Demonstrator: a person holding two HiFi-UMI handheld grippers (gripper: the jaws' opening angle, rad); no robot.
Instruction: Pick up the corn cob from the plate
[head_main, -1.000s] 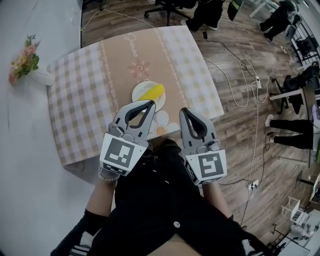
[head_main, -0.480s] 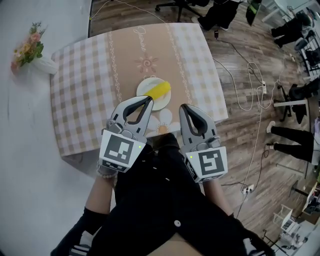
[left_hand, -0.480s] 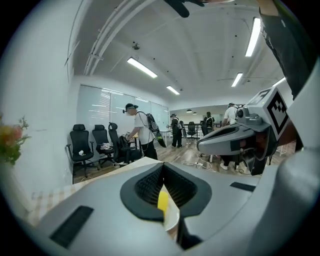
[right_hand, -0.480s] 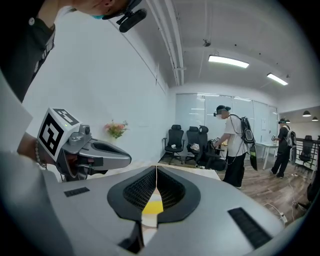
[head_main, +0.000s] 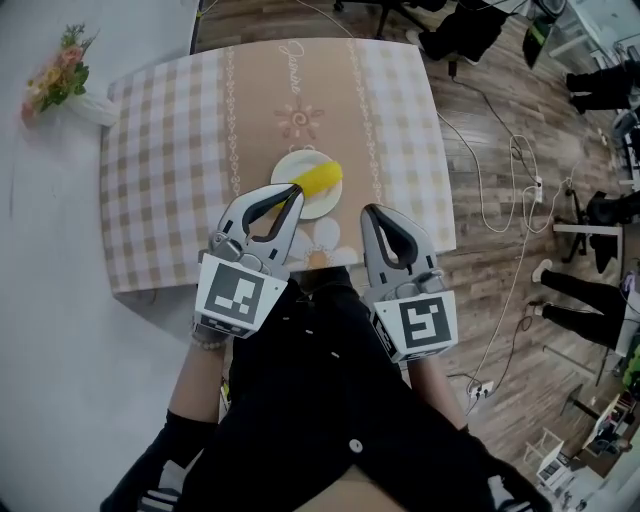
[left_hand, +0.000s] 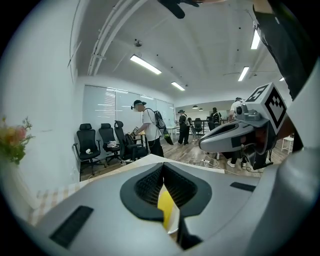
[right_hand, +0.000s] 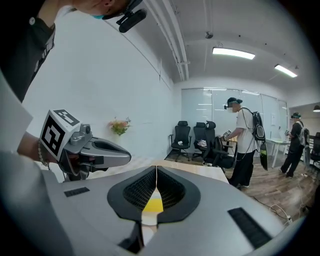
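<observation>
Far end of cloth (head_main: 165, 150): one cursive word (head_main: 298, 50), too small to read. On left cube (head_main: 238, 296) of left tool (head_main: 293, 190) and right cube (head_main: 420, 326) of right tool (head_main: 370, 212): black-and-white square markers, no letters or digits. Nothing else legible.

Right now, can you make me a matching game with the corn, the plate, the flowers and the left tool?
Things:
1. corn cob
2. plate
3. flowers
4. left tool

Matches:
A. shut, holding nothing
B. yellow
C. pink and orange with green leaves
D. white and round

Pairs: 1-B, 2-D, 3-C, 4-A
</observation>
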